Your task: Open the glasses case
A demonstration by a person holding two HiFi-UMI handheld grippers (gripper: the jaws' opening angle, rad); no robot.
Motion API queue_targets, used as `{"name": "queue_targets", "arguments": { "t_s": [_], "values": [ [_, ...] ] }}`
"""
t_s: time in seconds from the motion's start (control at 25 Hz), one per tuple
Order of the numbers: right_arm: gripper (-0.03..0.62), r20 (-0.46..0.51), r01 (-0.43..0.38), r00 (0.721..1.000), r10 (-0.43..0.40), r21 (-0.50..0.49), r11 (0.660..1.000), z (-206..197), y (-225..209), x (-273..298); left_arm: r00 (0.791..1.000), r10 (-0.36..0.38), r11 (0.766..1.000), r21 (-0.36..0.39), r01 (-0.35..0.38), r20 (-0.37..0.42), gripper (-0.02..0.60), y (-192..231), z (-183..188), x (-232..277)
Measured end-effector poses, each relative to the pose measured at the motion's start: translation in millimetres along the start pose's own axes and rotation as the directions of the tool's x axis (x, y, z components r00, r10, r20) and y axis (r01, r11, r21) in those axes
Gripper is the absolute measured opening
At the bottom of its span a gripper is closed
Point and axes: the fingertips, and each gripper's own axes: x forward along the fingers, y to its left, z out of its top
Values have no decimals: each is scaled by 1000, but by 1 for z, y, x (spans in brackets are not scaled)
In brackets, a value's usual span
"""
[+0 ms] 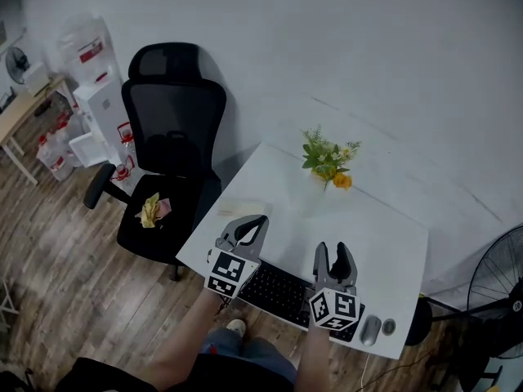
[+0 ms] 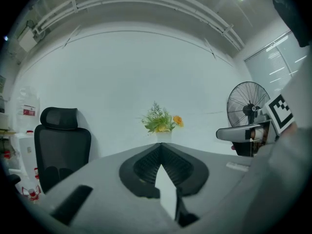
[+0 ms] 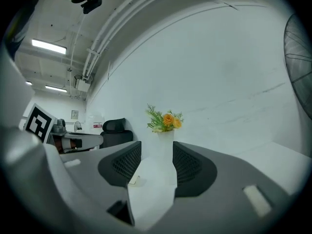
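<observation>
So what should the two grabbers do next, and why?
Probably open the left gripper: its jaws are closed and empty, while the right gripper is already open. Both hover by the keyboard, and I can't clearly make out a glasses case on the table.

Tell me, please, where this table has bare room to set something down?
The table is bare between the flowers and the keyboard, and on its right side beyond the mouse. The near edge is crowded: keyboard, mouse, left tongs and right tongs above.
</observation>
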Motion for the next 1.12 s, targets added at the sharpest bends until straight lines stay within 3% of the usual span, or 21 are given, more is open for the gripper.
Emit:
{"name": "queue_targets", "arguments": {
  "t_s": [0.32, 0.48, 0.68, 0.8, 0.96, 1.12],
  "values": [
    [193, -56, -65, 996, 65, -14, 998, -10, 3, 31, 998, 54, 998, -19, -54, -19, 8, 20, -2, 11],
    [192, -109, -160, 982, 154, -53, 986, -23, 24, 53, 994, 101, 994, -33, -102, -27, 8, 38, -10, 7],
    [189, -193, -302, 941, 277, -118, 946, -43, 63, 81, 984, 173, 983, -49, -175, -40, 8, 66, -19, -8],
    [186, -265, -405, 897, 354, -175, 897, -59, 90, 101, 974, 221, 972, -66, -225, -51, 8, 84, -26, -20],
    [184, -388, -541, 815, 429, -250, 803, -89, 121, 127, 960, 271, 957, -85, -277, -73, 8, 102, -39, -37],
    [184, -546, -677, 711, 444, -356, 644, -128, 135, 149, 945, 315, 941, -104, -323, -91, 8, 112, -52, -52]
  ]
}}
